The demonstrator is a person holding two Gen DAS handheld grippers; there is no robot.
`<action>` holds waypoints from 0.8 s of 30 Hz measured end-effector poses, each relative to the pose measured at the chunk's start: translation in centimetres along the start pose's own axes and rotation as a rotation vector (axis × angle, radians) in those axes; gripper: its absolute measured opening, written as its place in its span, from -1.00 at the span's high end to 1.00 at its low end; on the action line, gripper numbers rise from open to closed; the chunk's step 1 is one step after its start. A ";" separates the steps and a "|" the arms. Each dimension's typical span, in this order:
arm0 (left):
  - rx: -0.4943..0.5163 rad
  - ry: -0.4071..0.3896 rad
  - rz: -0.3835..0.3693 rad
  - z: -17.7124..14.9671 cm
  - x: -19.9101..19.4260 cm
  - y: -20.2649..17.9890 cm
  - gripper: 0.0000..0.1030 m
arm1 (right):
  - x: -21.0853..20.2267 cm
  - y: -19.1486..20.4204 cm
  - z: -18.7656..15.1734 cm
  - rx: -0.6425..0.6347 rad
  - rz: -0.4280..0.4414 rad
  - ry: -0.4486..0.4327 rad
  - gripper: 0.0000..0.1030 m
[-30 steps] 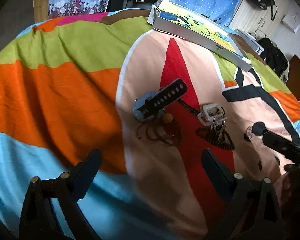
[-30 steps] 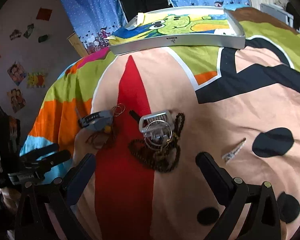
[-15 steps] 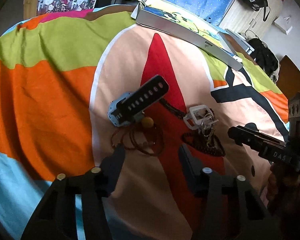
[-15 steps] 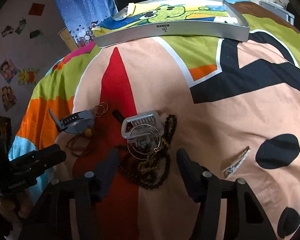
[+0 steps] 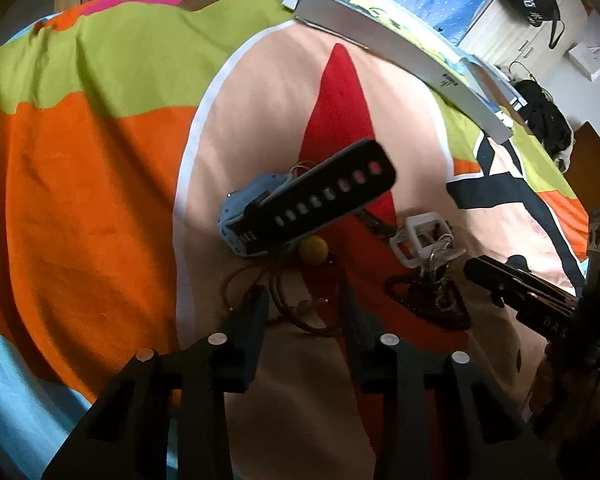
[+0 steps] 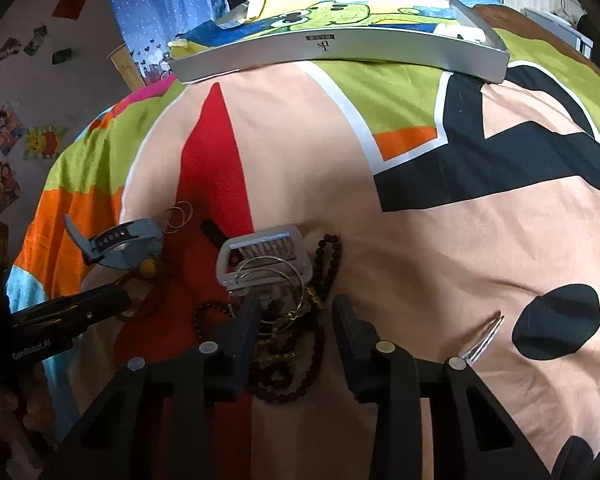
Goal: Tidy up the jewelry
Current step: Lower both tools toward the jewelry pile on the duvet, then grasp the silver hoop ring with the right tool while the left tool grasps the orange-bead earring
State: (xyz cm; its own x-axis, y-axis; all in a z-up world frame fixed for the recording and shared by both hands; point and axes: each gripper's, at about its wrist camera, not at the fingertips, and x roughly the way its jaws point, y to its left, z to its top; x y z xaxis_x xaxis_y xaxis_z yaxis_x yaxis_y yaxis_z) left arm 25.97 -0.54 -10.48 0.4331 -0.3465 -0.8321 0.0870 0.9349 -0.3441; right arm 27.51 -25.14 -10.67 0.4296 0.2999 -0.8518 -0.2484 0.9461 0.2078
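Jewelry lies in a pile on a colourful bedspread (image 5: 100,208). In the left wrist view, my left gripper (image 5: 304,309) is open low over a brown cord bracelet (image 5: 312,329) with a yellow bead (image 5: 314,249), its fingers either side of the loops. Just beyond is a blue watch (image 5: 300,204) with a black strap. In the right wrist view, my right gripper (image 6: 296,318) is open astride hoop earrings (image 6: 298,292), a gold chain and a dark bead necklace (image 6: 296,384). A white clip-like piece (image 6: 266,254) lies just ahead.
A shallow grey box (image 6: 340,46) with a cartoon print lies at the far side of the bed. Thin gold rings (image 6: 178,216) sit beyond the watch (image 6: 120,240). A silver hair clip (image 6: 482,340) lies to the right. A hand holds the left gripper (image 6: 72,312).
Both grippers have moved forward and down onto the pile. Their fingers have narrowed from wide apart to a smaller gap around the jewelry.
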 end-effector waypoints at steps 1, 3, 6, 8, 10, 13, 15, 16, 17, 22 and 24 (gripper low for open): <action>0.002 0.005 0.010 0.0 0.1 0.1 0.49 | 0.1 -0.1 0.0 -0.002 -0.007 0.001 0.41; -0.004 0.010 0.024 0.0 0.3 0.2 0.61 | 0.2 -0.2 0.1 -0.004 -0.018 0.000 0.50; -0.025 0.016 0.028 0.1 0.6 0.6 0.79 | 0.4 -0.3 0.1 -0.005 -0.026 -0.003 0.59; -0.027 0.011 0.028 0.0 0.5 0.7 0.87 | 0.4 -0.3 0.2 -0.017 -0.026 -0.008 0.59; -0.020 0.002 0.032 -0.2 0.3 0.6 0.93 | 0.5 0.1 0.2 -0.043 -0.035 -0.010 0.59; -0.024 -0.003 0.030 -0.3 0.2 0.5 0.93 | 1.5 0.7 0.3 -0.094 -0.063 0.011 0.59; -0.025 -0.006 0.028 -0.4 0.1 0.6 0.93 | 2.0 0.9 0.3 -0.124 -0.081 0.020 0.59; -0.025 -0.008 0.028 -0.4 0.1 0.5 0.93 | 2.2 1.0 0.3 -0.139 -0.087 0.022 0.60; -0.024 -0.010 0.028 -0.5 0.0 0.5 0.94 | 2.3 1.0 0.3 -0.148 -0.088 0.021 0.63; -0.015 -0.017 0.034 -0.6 0.0 0.2 0.94 | 2.6 1.7 0.4 -0.214 -0.096 0.008 0.66; -0.012 -0.019 0.034 -0.6 0.0 0.1 0.94 | 2.8 1.9 0.5 -0.232 -0.093 0.005 0.67</action>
State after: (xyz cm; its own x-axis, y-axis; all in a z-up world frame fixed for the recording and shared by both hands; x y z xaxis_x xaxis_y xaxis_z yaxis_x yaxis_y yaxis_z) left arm 25.45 -0.46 -10.79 0.4527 -0.3126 -0.8351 0.0612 0.9452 -0.3207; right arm 28.67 -22.45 -12.45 0.4554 0.2118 -0.8647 -0.4012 0.9159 0.0130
